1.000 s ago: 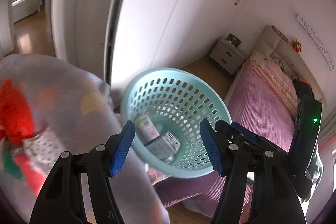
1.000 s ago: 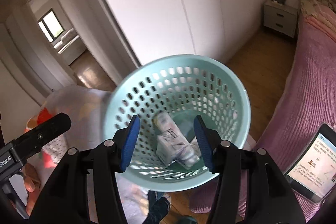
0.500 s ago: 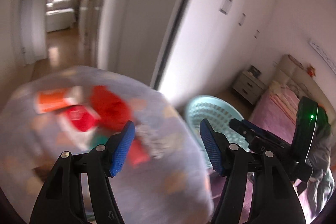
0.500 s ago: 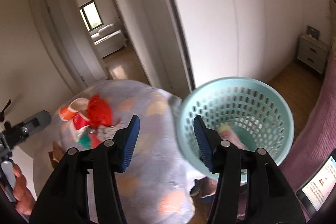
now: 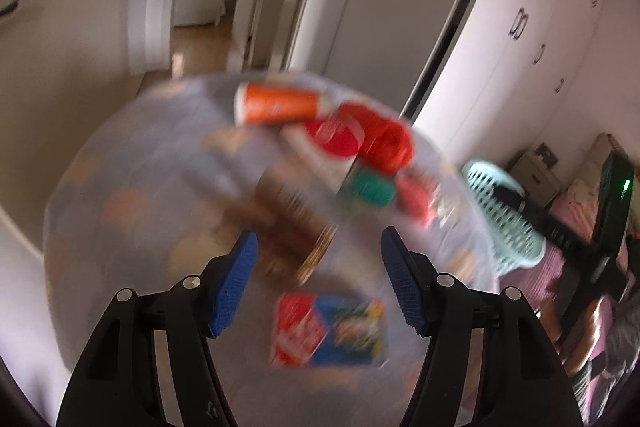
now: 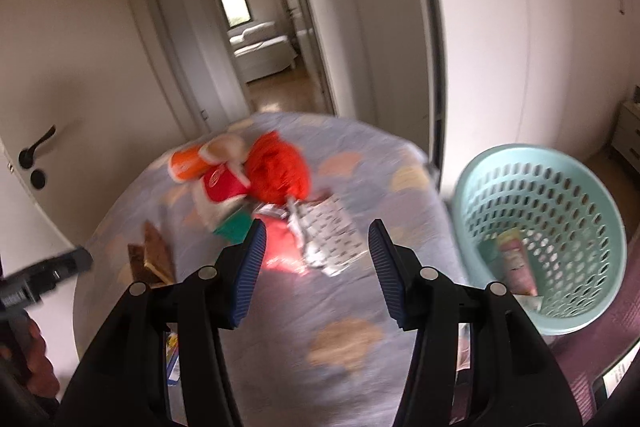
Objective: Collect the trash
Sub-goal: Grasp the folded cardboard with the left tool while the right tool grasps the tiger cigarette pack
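A pile of trash lies on a round table with a lilac patterned cloth [image 6: 352, 307]: an orange cup [image 6: 186, 163], a red cup [image 6: 222, 185], a red crumpled bag [image 6: 280, 169], a white printed wrapper [image 6: 328, 231] and a brown packet [image 6: 150, 261]. A red and blue packet [image 5: 328, 331] lies just below my left gripper [image 5: 320, 279], which is open and empty above the table. My right gripper [image 6: 316, 263] is open and empty over the pile's near side. The teal basket [image 6: 540, 227] stands right of the table with cartons inside. It also shows in the left wrist view [image 5: 504, 211].
White wardrobe doors [image 6: 520, 47] run along the right. An open doorway [image 6: 256, 35] leads to another room behind the table. A door with a black handle [image 6: 38, 147] is at the left. A pink bed [image 5: 580, 195] lies beyond the basket.
Both grippers have swung left from over the basket to the table. The basket now sits at the right edge and the trash pile fills the middle of both views.
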Available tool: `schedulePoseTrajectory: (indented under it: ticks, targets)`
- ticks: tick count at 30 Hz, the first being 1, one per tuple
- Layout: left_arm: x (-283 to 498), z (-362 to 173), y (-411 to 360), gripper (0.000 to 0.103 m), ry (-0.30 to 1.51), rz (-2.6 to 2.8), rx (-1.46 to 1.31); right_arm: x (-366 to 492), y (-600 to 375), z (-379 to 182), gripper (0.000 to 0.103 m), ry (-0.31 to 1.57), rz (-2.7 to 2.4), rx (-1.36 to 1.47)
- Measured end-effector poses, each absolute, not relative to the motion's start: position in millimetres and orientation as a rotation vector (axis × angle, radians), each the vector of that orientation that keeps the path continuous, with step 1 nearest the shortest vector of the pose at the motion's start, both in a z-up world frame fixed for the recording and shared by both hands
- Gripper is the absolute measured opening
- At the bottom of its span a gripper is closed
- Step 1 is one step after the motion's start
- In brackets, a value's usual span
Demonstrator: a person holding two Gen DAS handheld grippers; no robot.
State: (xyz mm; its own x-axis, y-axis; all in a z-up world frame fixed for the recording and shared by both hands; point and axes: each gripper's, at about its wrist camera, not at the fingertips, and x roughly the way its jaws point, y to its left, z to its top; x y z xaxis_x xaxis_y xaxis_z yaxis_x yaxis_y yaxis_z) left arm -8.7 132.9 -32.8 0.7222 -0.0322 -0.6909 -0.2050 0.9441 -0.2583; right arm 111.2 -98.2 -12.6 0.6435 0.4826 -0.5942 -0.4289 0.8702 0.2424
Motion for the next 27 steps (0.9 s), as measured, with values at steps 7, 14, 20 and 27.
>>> schedulePoseTrajectory:
  ticks: [7, 14, 20, 27]
  targets:
    - [-23, -83, 147, 0.063, 0.857, 0.115, -0.406, 100, -75, -26, 0.05, 0.727, 0.564, 0.042]
    - [-6, -80, 169, 0.063, 0.819, 0.13, -0.516, 78, -55, -36, 0.05, 0.768, 0.691, 0.037]
    - [30, -84, 185, 0.057, 0.853, 0.172, -0.568, 49, -18, -57, 0.05, 0.824, 0.887, -0.043]
    - [50, -93, 184, 0.028, 0.898, 0.165, -0.561, 35, 19, -74, 0.05, 0.86, 0.951, -0.156]
